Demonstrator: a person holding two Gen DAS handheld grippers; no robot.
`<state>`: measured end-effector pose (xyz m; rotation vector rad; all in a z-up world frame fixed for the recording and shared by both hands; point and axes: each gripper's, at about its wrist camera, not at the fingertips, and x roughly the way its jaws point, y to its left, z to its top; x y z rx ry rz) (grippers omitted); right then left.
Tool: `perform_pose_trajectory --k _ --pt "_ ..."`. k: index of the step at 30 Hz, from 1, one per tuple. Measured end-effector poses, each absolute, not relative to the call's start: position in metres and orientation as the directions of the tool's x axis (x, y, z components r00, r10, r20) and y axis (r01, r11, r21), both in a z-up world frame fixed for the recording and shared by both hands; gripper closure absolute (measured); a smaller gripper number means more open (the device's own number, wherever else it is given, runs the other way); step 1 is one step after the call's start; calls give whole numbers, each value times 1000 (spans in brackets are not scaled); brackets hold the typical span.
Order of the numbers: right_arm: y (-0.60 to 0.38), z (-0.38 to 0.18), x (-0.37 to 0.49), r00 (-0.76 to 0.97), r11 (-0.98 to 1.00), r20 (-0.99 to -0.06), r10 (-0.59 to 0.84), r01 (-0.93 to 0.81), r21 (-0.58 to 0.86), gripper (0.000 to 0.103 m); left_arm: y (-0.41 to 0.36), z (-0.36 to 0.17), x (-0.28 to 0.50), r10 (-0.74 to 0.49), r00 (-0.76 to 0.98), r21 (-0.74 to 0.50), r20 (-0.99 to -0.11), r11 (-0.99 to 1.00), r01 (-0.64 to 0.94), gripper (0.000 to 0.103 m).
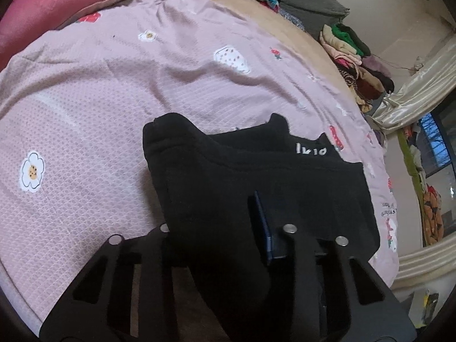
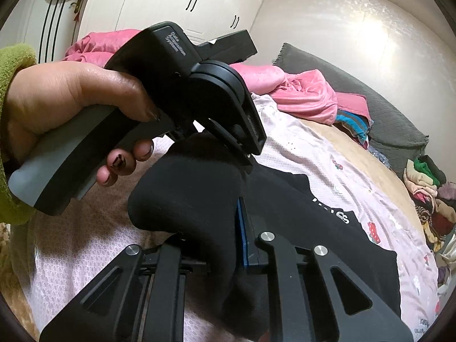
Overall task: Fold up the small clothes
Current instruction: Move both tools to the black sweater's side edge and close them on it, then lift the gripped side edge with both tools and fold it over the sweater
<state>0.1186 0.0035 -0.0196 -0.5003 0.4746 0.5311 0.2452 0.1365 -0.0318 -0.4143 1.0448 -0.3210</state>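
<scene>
You see a black garment (image 1: 256, 176) with white lettering (image 1: 311, 148), lying on a pale pink sheet (image 1: 114, 85) printed with white daisies (image 1: 32, 172), red strawberries and a white one speckled dark. Your grippers are black, each with a blue pad (image 2: 242, 228); the handle (image 2: 51, 165) in your hand is grey. Your sleeve (image 2: 15, 62) is yellow-green. Behind lie a bright pink blanket (image 2: 307, 97) and a dark grey blanket (image 2: 370, 114).

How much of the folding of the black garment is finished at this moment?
Done: little that shows; the black fleece garment with white letters lies bunched on the pink flowered sheet. In hand: the left gripper and right gripper both have jaws shut on its edge. Left: completing the fold and laying it flat.
</scene>
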Motion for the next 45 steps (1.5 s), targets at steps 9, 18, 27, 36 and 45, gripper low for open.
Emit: perform_pose_trajectory --k 9,18,27,36,45 --pt "-14 -4 110 793 781 -499 350 -541 -312 91 119 1 235 -426 520 -434 -740 894 114 83" --pt "-44 13 102 825 822 -458 332 -491 -288 92 86 32 227 -412 556 -386 -721 906 172 83" --pt "-75 23 96 844 856 -434 315 -450 -254 92 53 51 222 -399 570 -343 -718 916 209 82" --pt "-100 24 93 859 886 -424 287 -406 -224 92 21 59 222 -402 570 -324 -716 915 240 82" --pt "-127 17 90 864 913 -434 253 -362 -188 92 -16 57 228 -417 550 -317 -724 908 272 82"
